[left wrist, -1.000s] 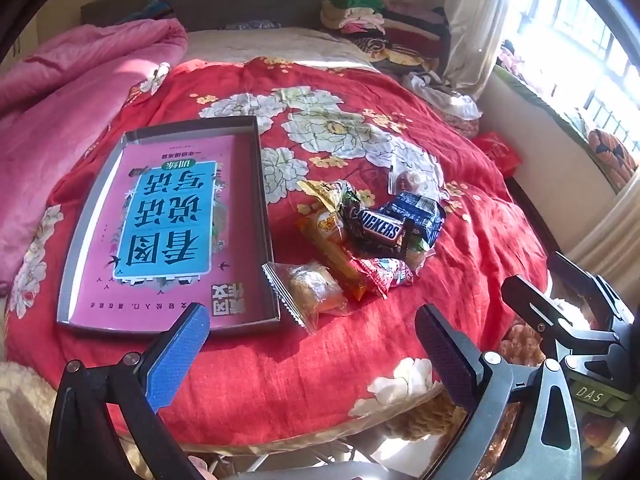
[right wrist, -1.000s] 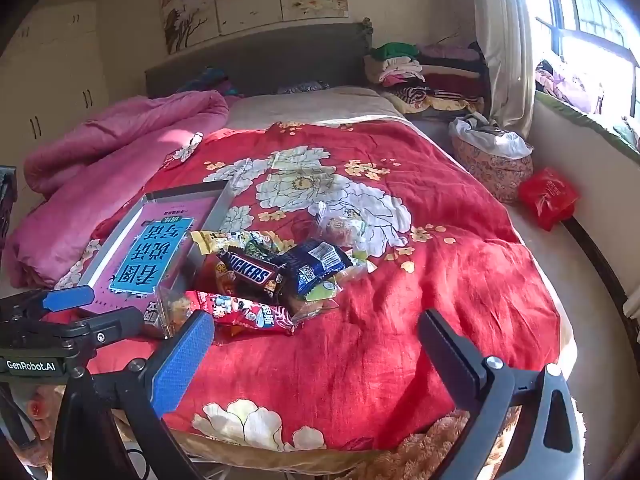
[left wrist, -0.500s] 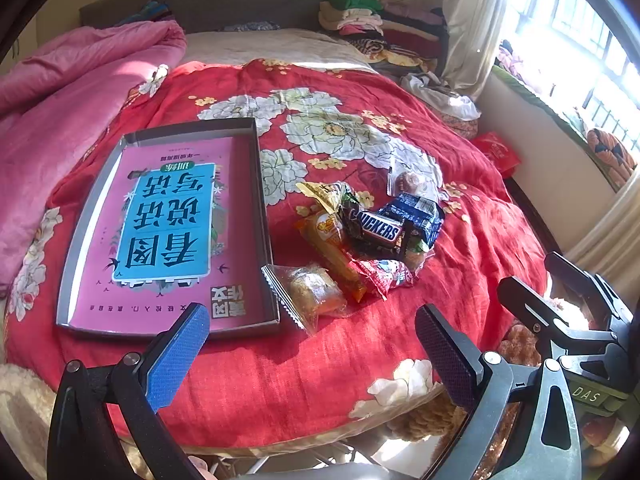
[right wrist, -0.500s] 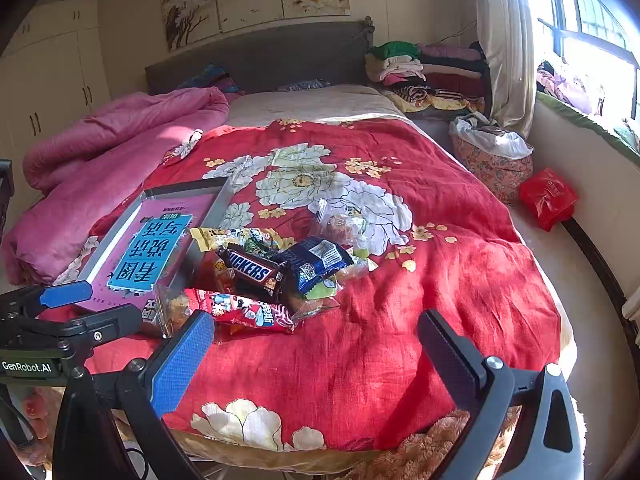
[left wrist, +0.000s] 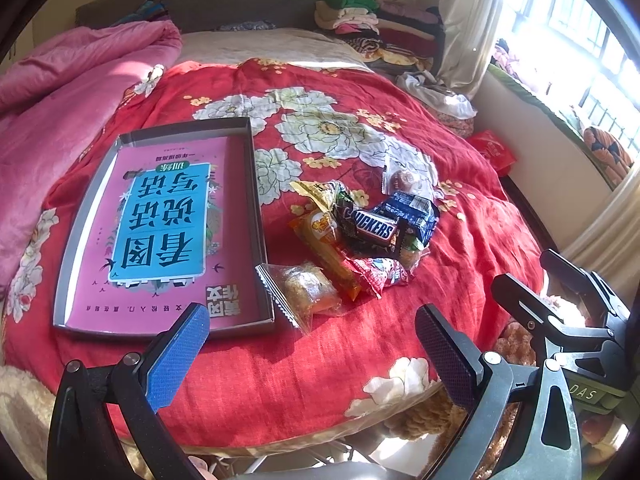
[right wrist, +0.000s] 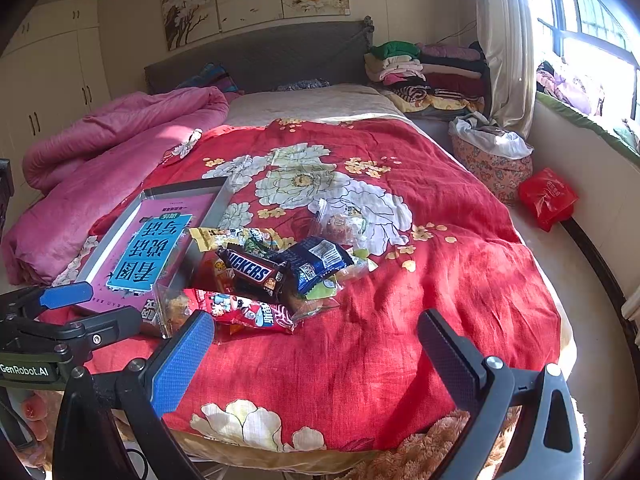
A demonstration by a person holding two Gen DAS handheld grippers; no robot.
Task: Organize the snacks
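Nothing had yet been sorted: the shallow grey cardboard tray with the pink and blue printed bottom (left wrist: 256, 216) lay on the red floral bedspread (left wrist: 460, 280) holding no snack at all. All the snacks sat in a loose heap just to the right of the tray. A clear crimped packet with a golden pastry inside (left wrist: 300, 290) lay against the tray's near right corner, touching its wall. Beyond it, further from the tray, ran a long orange wrapper (left wrist: 326, 246), a red cartoon-printed packet (left wrist: 378, 274), a brown Snickers bar (left wrist: 370, 230) and a dark blue foil packet (left wrist: 414, 210), piled over one another. A yellow wrapper (left wrist: 318, 192) poked out on the heap's far side, and a small clear packet with a round brown cake (left wrist: 402, 180) lay apart, furthest from the tray.

The left gripper (left wrist: 312, 346) hovered over the near edge of the bedspread, in front of the tray's near right corner, its jaws spread wide and holding nothing. The right gripper (right wrist: 316, 350) hung short of the heap on the side away from the tray, likewise spread wide and empty.

The work appeared to stand at its very start, at the approach to a first pick. The next move would probably call for lowering one gripper over a single wrapper, the pastry packet being nearest, and pinching only that one, since the overlapping foil could drag its neighbours along.
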